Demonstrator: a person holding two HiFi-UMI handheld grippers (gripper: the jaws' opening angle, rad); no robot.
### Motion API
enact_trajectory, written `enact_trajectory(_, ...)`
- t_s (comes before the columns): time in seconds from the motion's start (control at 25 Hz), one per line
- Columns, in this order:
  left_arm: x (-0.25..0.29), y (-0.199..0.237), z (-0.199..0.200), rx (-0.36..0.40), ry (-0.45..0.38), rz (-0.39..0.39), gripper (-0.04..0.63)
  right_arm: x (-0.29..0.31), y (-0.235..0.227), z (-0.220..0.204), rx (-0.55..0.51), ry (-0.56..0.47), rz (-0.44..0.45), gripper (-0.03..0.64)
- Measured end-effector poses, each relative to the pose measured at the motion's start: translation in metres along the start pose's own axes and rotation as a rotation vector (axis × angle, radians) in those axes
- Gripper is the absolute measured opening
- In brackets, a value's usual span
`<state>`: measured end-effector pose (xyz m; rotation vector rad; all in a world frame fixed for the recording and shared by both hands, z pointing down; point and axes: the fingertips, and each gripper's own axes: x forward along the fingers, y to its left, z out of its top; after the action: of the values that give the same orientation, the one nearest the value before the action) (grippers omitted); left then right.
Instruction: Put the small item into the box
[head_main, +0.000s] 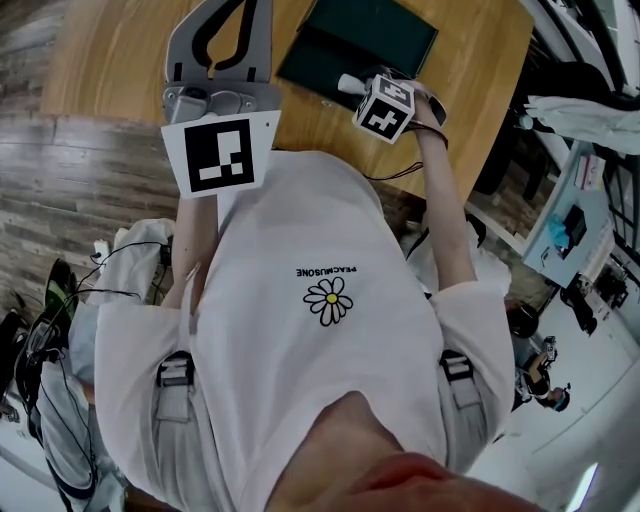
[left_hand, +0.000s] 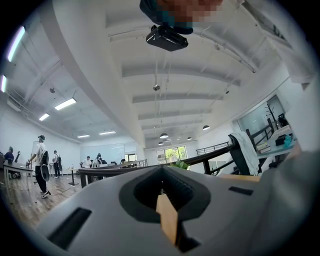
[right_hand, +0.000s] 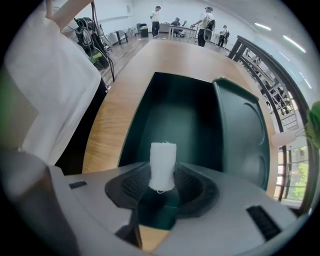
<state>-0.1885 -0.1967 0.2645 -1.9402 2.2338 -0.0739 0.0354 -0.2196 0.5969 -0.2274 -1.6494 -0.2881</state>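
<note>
A small white roll (right_hand: 163, 162) stands upright between the pads of my right gripper (right_hand: 162, 175), which is shut on it. It hangs over the near end of an open dark green box (right_hand: 175, 115), whose lid (right_hand: 245, 130) lies open to the right. In the head view the right gripper (head_main: 352, 84) holds the white roll (head_main: 348, 82) at the near edge of the box (head_main: 360, 35). My left gripper (head_main: 225, 30) is raised over the wooden table (head_main: 110, 60), left of the box. In its own view the left gripper (left_hand: 162, 175) points up at the room, jaws together with nothing between them.
The person's white shirt (head_main: 320, 300) fills the middle of the head view. Bags and cables (head_main: 60, 300) lie on the wooden floor at left. Several people (right_hand: 205, 20) stand at far tables. A dark railing (right_hand: 260, 65) runs past the table's right side.
</note>
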Motion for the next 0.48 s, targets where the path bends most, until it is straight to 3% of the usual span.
enact_trajectory(0.48, 0.0057, -0.0009, 0.0049, 0.041, 0.014, -0.025, 0.015, -0.0051, -0.0071, 0.0086, 0.028, -0.031, -0.050, 0.162)
